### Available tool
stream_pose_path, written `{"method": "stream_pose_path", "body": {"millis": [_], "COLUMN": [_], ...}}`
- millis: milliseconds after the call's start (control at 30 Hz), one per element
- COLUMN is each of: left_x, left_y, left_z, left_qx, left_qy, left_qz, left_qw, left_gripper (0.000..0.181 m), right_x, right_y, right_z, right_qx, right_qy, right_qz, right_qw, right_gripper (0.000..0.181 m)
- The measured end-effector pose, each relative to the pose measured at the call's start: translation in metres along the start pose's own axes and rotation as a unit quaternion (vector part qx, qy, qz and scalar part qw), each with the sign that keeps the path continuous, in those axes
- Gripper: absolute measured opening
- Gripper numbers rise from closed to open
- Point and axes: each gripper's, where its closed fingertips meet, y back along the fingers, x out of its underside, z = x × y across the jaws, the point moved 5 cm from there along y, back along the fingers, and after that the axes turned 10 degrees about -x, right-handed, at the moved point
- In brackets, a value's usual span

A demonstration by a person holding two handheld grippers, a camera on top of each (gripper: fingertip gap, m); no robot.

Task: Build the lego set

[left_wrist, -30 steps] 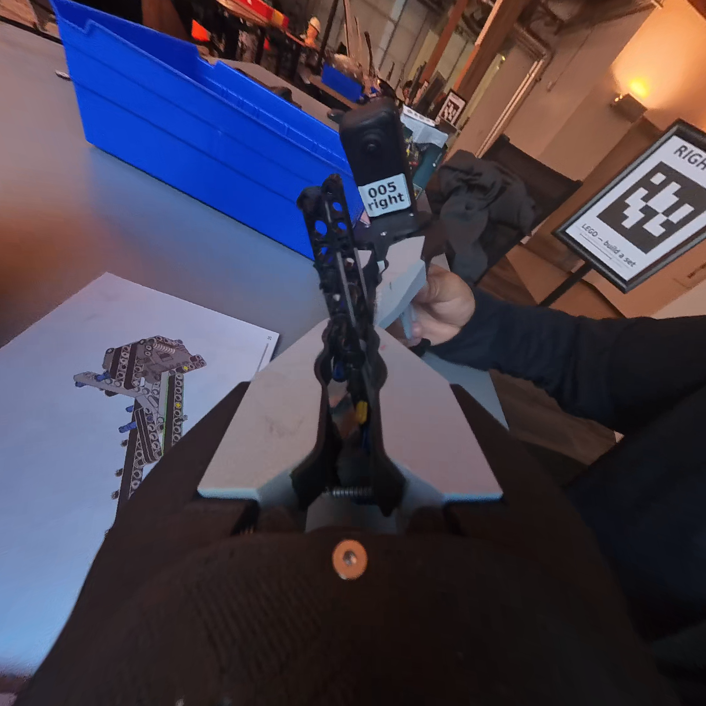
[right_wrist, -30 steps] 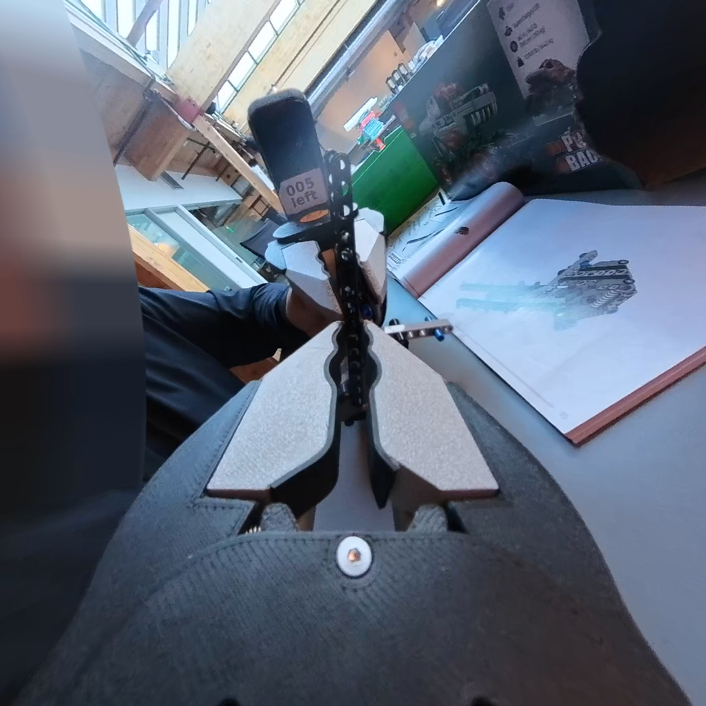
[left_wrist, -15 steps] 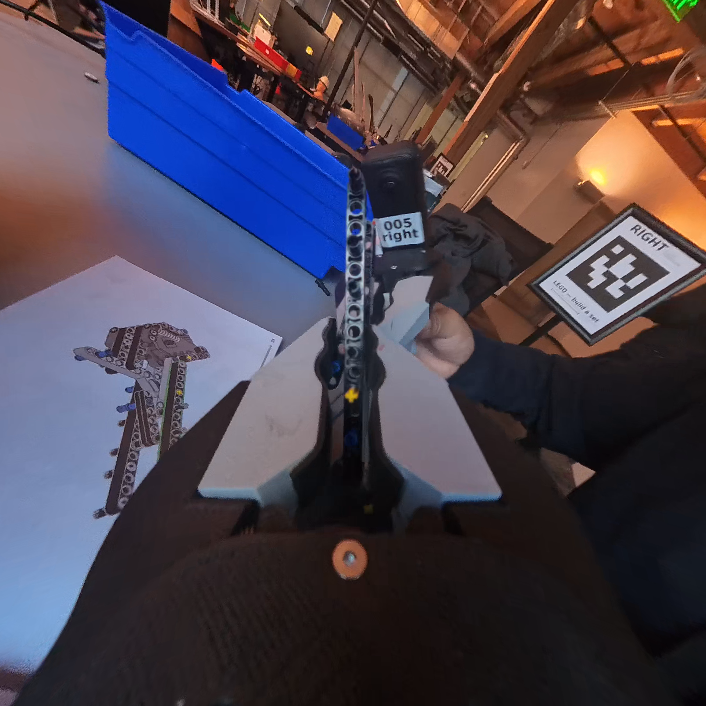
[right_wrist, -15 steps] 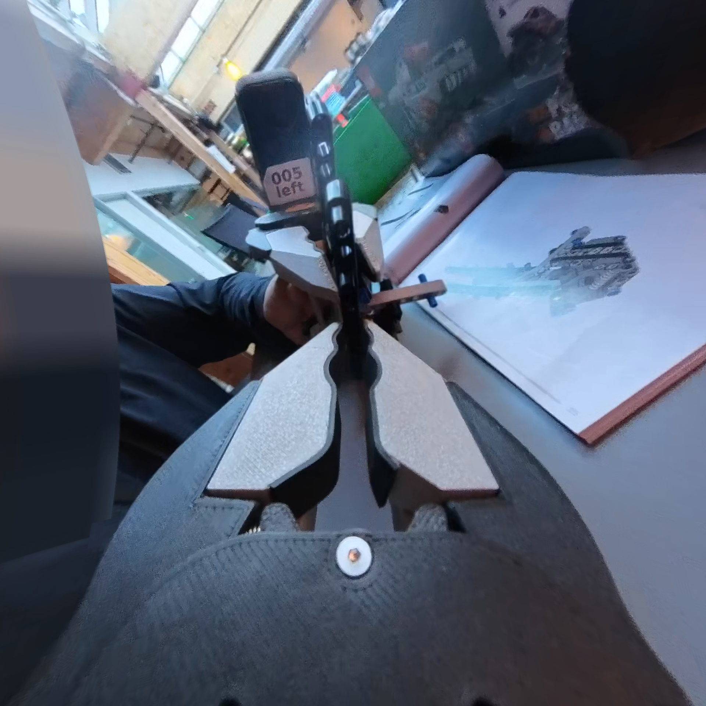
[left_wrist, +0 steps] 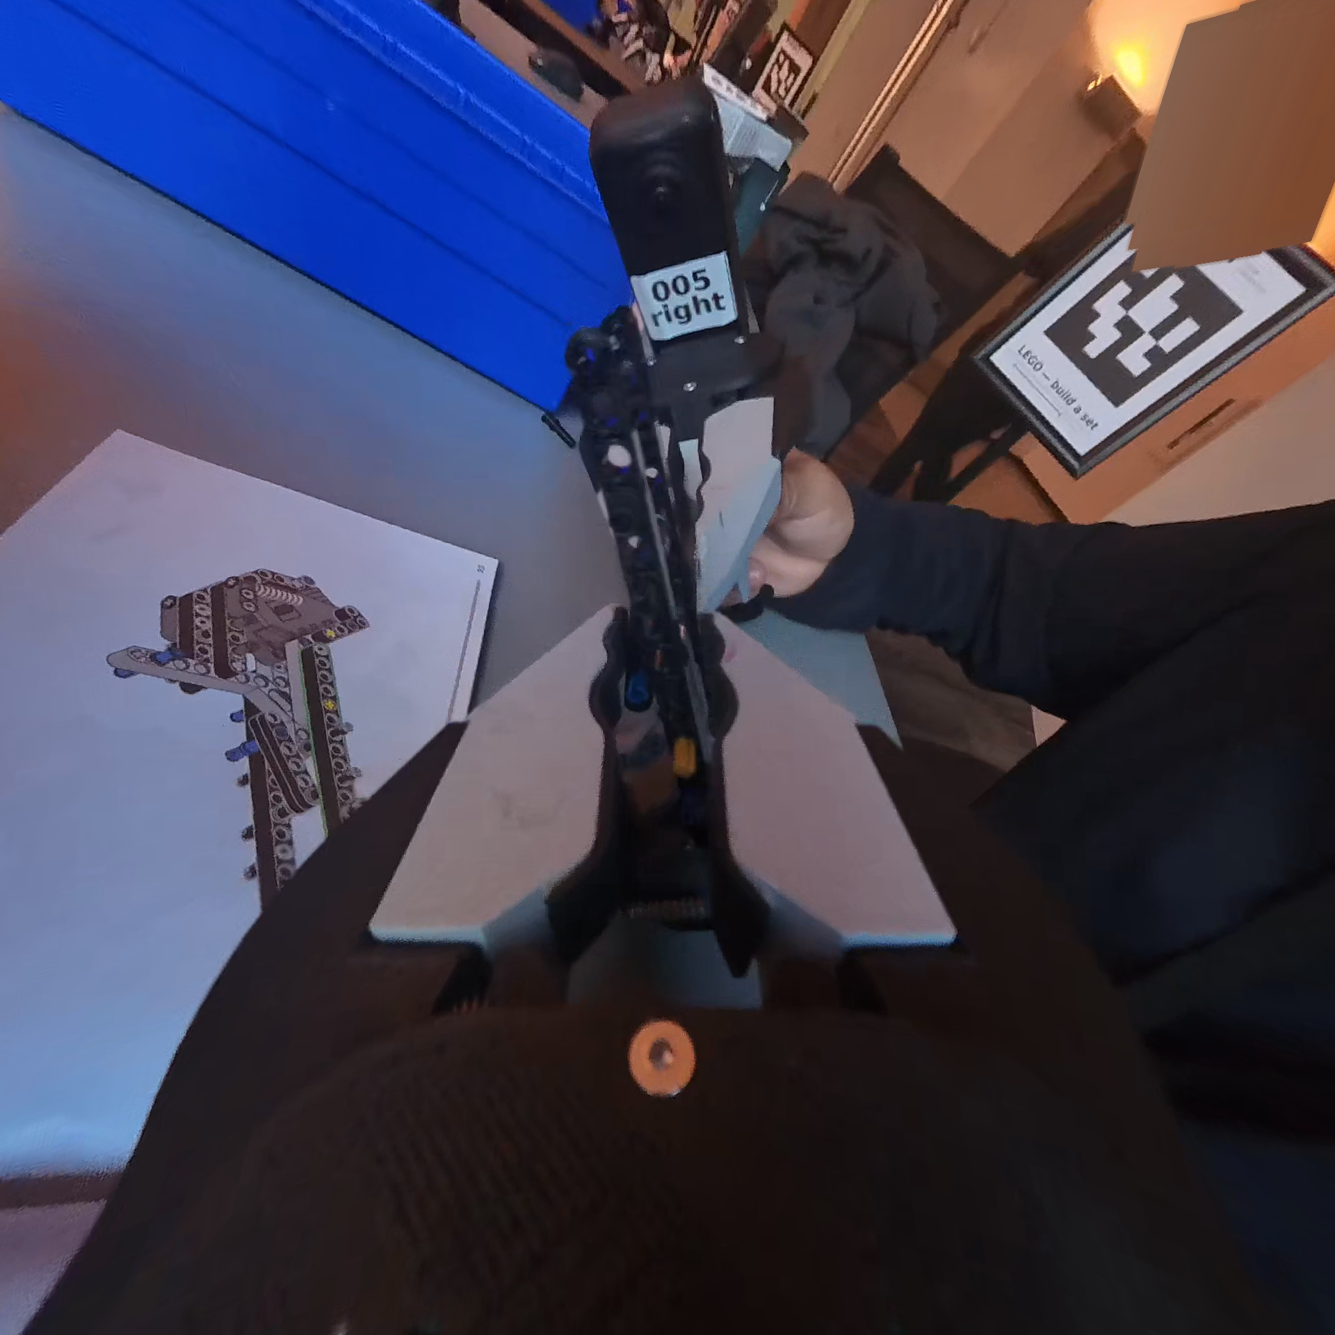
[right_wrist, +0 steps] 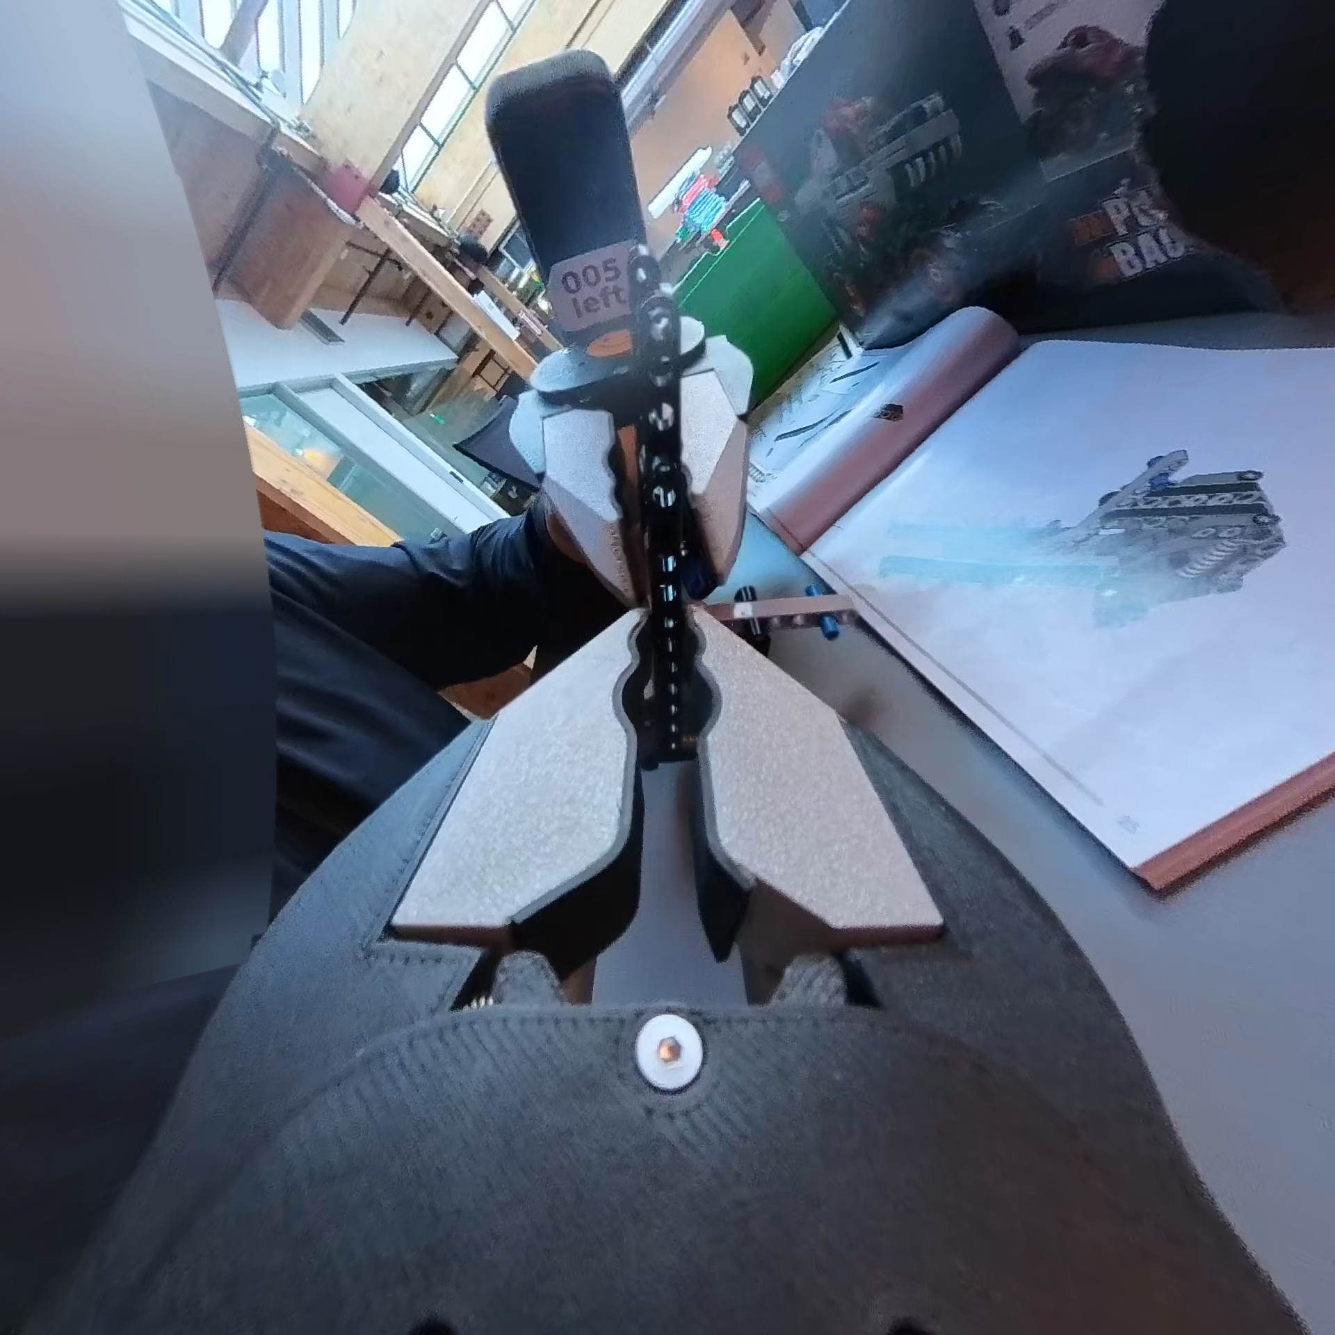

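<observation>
Grey tabletop (left_wrist: 217, 347) with the manual (left_wrist: 144, 831) lying open. Both claws, left (left_wrist: 661, 650) and right (right_wrist: 668, 636), are clamped on the black lego beam assembly (left_wrist: 636, 520) between them.

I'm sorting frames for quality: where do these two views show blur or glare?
Left wrist view: warm lamp glow top right, and the blue bin soft toward the edge. Right wrist view: the instruction booklet printing looks washed out, and the left margin is smeared.
</observation>
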Motion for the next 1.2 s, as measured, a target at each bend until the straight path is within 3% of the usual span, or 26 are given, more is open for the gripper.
{"method": "stream_pose_path", "body": {"millis": [100, 567, 1033, 1200], "left_x": [0.0032, 0.0081, 0.0085, 0.0084], "left_y": [0.0023, 0.0062, 0.0074, 0.0082], "left_z": [-0.0023, -0.0074, -0.0037, -0.0046], "left_qx": [0.005, 0.021, -0.031, -0.039], "left_qy": [-0.001, 0.052, 0.064, 0.064], "left_qz": [0.012, -0.062, -0.112, -0.117], "left_qw": [1.0, 0.997, 0.991, 0.99], "left_gripper": [0.016, 0.015, 0.015, 0.015], "right_x": [0.002, 0.0029, 0.0017, 0.0003], "right_y": [-0.0027, -0.0049, -0.0078, -0.0107], "right_z": [0.0019, 0.0062, 0.0022, 0.0038], "right_qx": [-0.011, -0.046, -0.008, 0.049], "right_qy": [0.001, -0.007, 0.001, 0.075], "right_qz": [0.01, 0.019, 0.007, 0.035], "right_qw": [1.0, 0.999, 1.0, 0.995], "right_gripper": [0.005, 0.004, 0.004, 0.005]}}
